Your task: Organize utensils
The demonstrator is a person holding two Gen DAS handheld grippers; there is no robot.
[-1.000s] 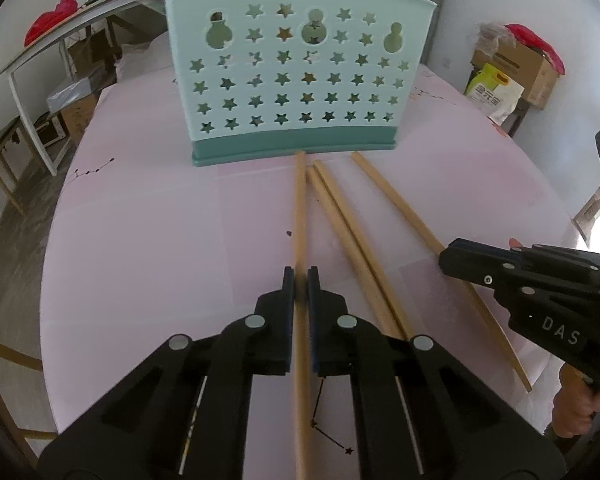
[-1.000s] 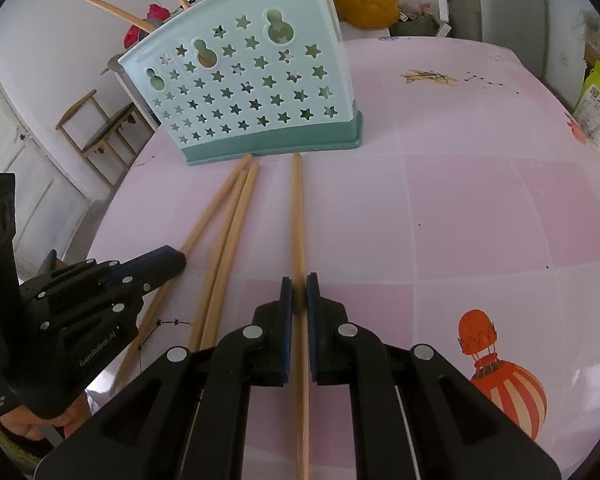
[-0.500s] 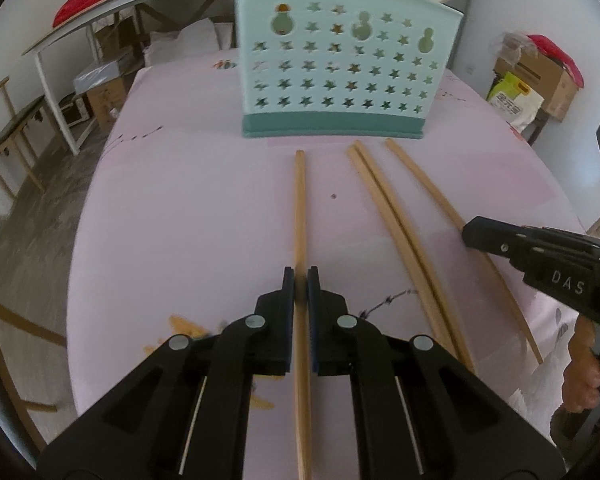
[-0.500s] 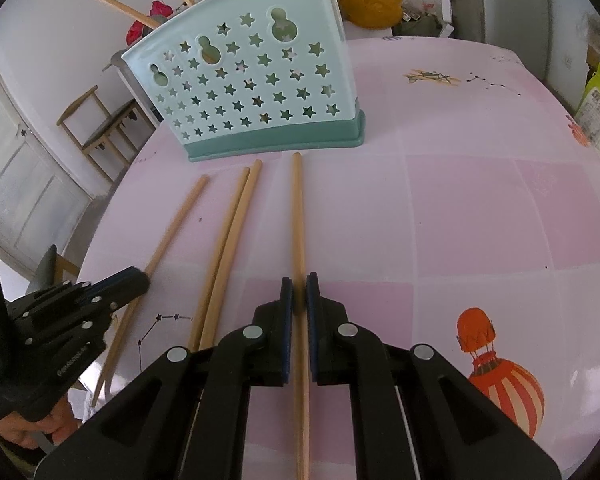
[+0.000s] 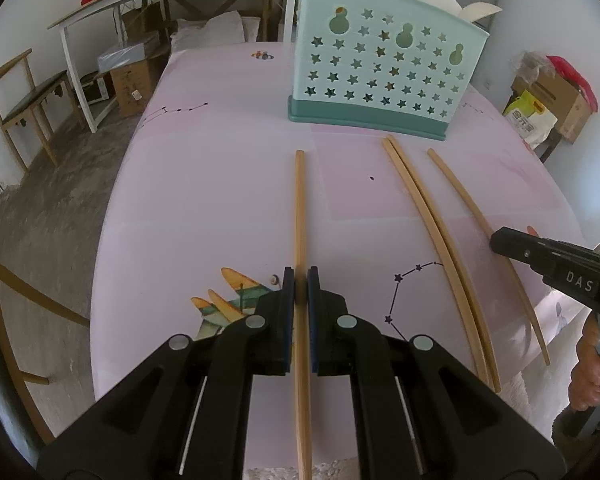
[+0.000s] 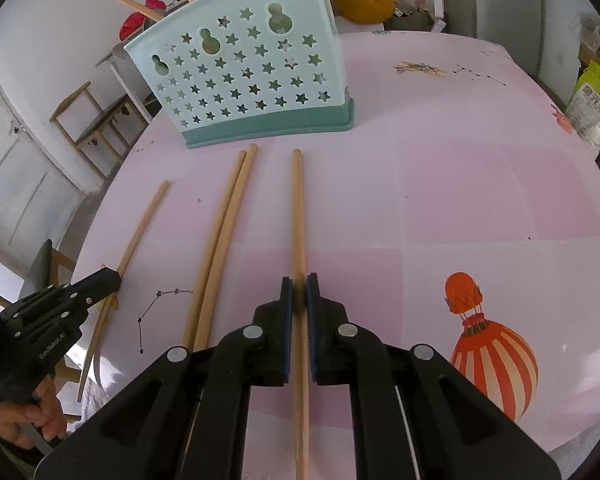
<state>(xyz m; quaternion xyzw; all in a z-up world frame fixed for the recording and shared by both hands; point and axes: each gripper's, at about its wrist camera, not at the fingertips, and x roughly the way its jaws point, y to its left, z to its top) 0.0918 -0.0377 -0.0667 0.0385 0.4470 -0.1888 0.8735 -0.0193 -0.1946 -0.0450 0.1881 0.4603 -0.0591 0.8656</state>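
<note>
Two chopsticks gripped, one on the move: the left gripper [image 5: 300, 276] has its fingers clamped on a wooden chopstick [image 5: 299, 216], and over the last second that stick has been carried sideways, away from the other three. A second ago its far tip nearly touched the base of the star-punched utensil holder [image 5: 380, 60]; now the tip sits short of the holder's base, off its left corner in the left wrist view, with open pink worktop [image 5: 220, 200] between the stick and the loose pair of chopsticks [image 5: 432, 224].

The right gripper [image 6: 299, 278] has barely stirred. Its fingers are likewise clamped on a chopstick of its own [image 6: 298, 208], whose tip points at the holder's base and stops a little short of it. The loose pair lies untouched on the worktop, side by side and touching along much of its length, tips near the holder's front.

Whether either held stick has left the worktop cannot be told from these views.

At least two chopsticks already stand in the holder, their ends poking above the rim in the right wrist view. Judged from this, the sideways shift has freed the left stick from the cluster, so it can be raised and dropped into the holder without dragging its neighbours. Four sticks remain outside, so the sorting looks well short of done.
</note>
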